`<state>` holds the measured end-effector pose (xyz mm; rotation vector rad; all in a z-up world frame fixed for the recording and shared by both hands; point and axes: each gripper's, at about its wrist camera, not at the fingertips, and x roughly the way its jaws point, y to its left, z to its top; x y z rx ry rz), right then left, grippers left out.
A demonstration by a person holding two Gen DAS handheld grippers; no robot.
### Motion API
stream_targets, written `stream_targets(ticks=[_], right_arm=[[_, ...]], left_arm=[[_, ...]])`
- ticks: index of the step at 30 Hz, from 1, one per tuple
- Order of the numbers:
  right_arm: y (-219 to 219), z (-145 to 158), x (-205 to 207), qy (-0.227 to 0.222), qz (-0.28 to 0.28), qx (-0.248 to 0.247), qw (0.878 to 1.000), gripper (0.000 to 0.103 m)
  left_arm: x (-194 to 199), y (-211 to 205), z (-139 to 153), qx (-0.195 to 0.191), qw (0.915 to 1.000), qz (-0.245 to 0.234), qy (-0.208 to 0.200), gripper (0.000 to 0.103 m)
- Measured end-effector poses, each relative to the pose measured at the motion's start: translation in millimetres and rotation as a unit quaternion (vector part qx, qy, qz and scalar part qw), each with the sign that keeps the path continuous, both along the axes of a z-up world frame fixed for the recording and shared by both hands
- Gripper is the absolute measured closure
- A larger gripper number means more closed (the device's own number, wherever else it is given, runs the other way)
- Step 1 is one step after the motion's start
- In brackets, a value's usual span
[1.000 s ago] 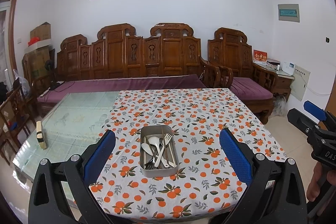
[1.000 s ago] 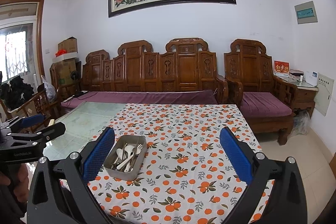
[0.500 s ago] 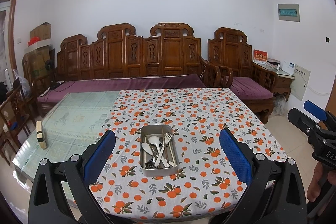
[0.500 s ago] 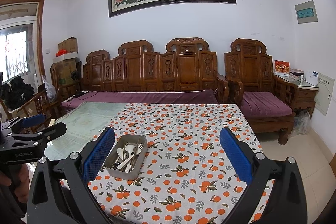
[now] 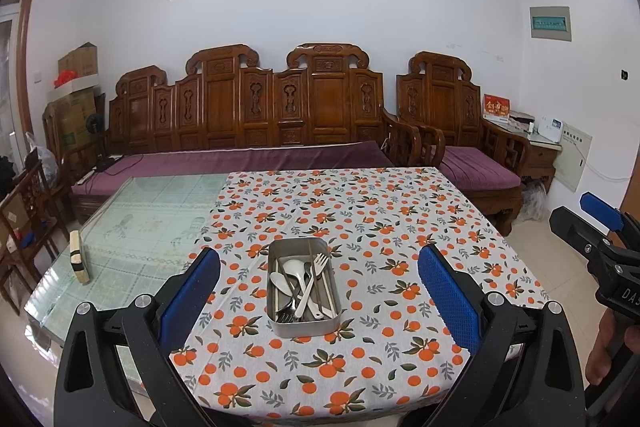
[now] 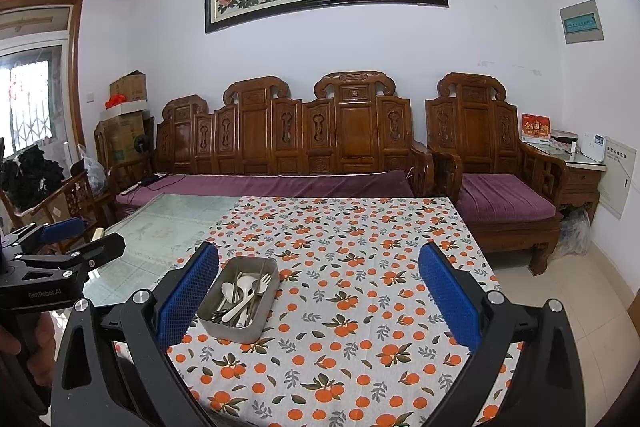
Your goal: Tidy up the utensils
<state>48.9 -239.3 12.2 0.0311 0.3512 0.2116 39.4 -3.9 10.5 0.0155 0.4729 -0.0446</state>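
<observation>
Steel tray [image 5: 303, 283] on the orange-print cloth [image 5: 380, 227] of our table [image 5: 152, 227] holds every utensil we can see: spoons [image 5: 280, 283], a fork [image 5: 316, 267] and chopsticks [image 5: 326, 291], heaped and crossing. That fits either a gathered set or one awaiting sorting. Nothing else lies on the cloth. Our left claw [image 5: 318, 303] and right claw [image 6: 318, 297] hover near it, both spread wide and empty.

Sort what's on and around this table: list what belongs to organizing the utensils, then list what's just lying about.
Belongs to the job:
- metal tray
- spoons, fork and chopsticks piled in it
- left tongs and right tongs, both open

Just lying about:
- small block on the glass tabletop
- wooden bench
- cardboard boxes
</observation>
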Motion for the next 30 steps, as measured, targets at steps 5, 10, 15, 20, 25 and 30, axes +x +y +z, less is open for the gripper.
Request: stream_targets(ticks=[5, 10, 15, 20, 25, 30], right_arm=[[0.1, -0.5, 0.2, 0.0, 0.0, 0.0, 1.0, 0.002], [0.2, -0.3, 0.1, 0.0, 0.0, 0.0, 1.0, 0.002], [0.1, -0.1, -0.2, 0.0, 0.0, 0.0, 1.0, 0.002], [0.1, 0.0, -0.7, -0.001, -0.001, 0.001, 1.0, 0.002], [-0.1, -0.1, -0.8, -0.001, -0.001, 0.001, 1.0, 0.002], [-0.2, -0.1, -0.8, -0.002, -0.001, 0.001, 1.0, 0.002]], left_arm=[[-0.1, -0.6, 0.7, 0.0, 1.0, -0.001, 0.0, 0.007], [-0.1, -0.9, 0.3, 0.0, 1.0, -0.002, -0.001, 0.007], [-0.5, -1.5, 1.6, 0.0, 1.0, -0.002, -0.002, 0.007], [-1.2, -1.9, 2.7, -0.001, 1.0, -0.002, -0.002, 0.007], [-1.3, -2.3, 4.8, -0.001, 1.0, -0.003, -0.004, 0.007], [-1.2, -4.1, 6.6, 0.001, 1.0, -0.002, -0.005, 0.007]])
